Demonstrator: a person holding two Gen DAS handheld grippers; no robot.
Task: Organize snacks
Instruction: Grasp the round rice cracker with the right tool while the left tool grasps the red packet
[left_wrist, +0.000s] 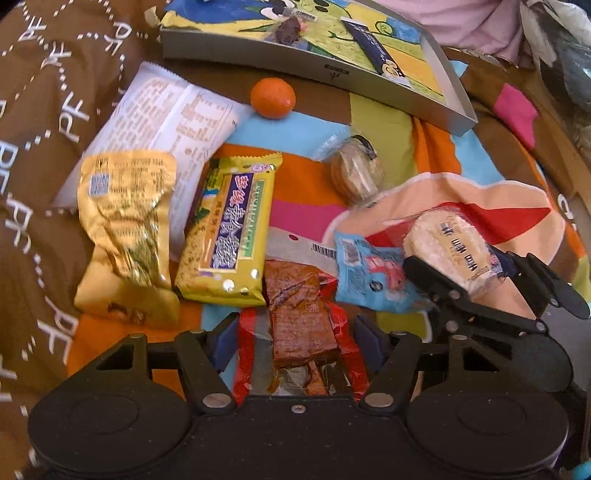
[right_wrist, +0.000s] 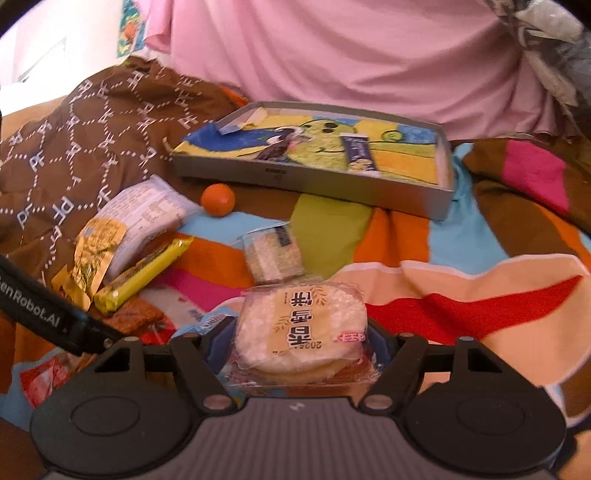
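My left gripper (left_wrist: 299, 343) is low over the blanket, shut on a red-edged brown snack packet (left_wrist: 301, 328) with the pads against its sides. My right gripper (right_wrist: 299, 343) is shut on a wrapped white rice cracker (right_wrist: 301, 325), and the left wrist view shows it held above the blanket at the right (left_wrist: 452, 251). A grey tray (right_wrist: 314, 177) lined with a colourful drawing stands at the back, holding a dark blue bar (right_wrist: 360, 153) and a small dark snack (right_wrist: 280, 147).
Loose on the striped blanket lie a yellow bar (left_wrist: 229, 229), a gold pouch (left_wrist: 125, 218), a white pack (left_wrist: 159, 118), a clear-wrapped round cracker (left_wrist: 356, 173), a blue packet (left_wrist: 369, 273) and a mandarin (left_wrist: 272, 98). Brown patterned cloth (left_wrist: 44, 110) lies at the left, pink fabric (right_wrist: 351, 55) behind.
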